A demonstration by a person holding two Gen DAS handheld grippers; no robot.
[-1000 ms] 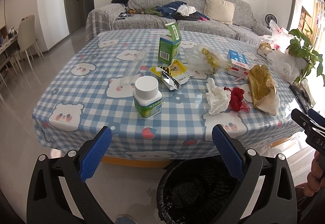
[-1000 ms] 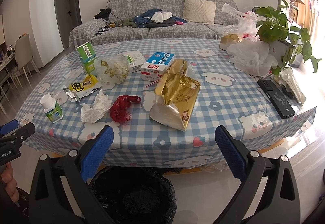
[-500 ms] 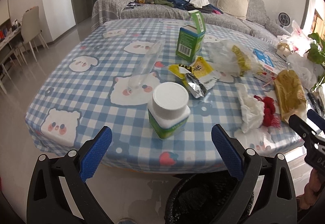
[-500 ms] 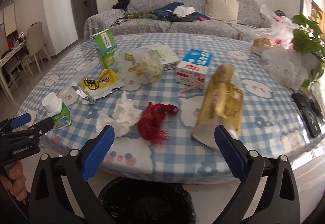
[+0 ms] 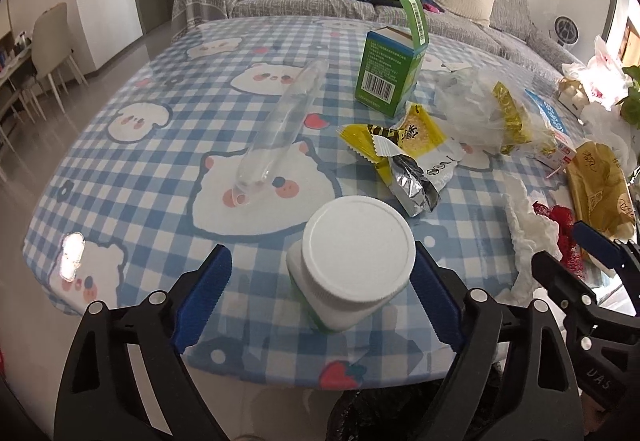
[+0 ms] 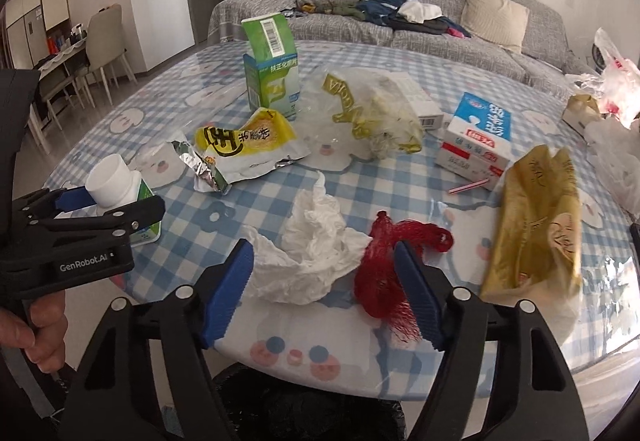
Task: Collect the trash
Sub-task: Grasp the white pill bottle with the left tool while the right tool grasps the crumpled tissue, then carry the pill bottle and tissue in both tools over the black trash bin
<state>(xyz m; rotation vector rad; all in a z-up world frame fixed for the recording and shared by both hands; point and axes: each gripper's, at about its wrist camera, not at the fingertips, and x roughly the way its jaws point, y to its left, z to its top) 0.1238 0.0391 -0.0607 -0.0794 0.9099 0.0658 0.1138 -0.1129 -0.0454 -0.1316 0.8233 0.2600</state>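
A white-capped green bottle (image 5: 352,265) stands near the table's front edge, between my open left gripper's (image 5: 320,293) fingers; the right pad (image 5: 434,305) is close to it, the left pad apart. It also shows in the right wrist view (image 6: 120,193). My right gripper (image 6: 320,289) is open around a crumpled white tissue (image 6: 316,249), with a red net (image 6: 392,261) at its right finger. A black-lined trash bin (image 6: 304,409) sits below the table edge.
On the checked tablecloth (image 5: 140,169) lie a green carton (image 5: 390,73), a yellow snack wrapper (image 5: 412,157), a clear plastic tube (image 5: 280,125), a clear bag (image 6: 372,113), a blue-white milk box (image 6: 476,137) and a gold bag (image 6: 536,225). A sofa stands behind.
Both grippers moved forward over the table edge. The left one now straddles the bottle; the right one now straddles the tissue.
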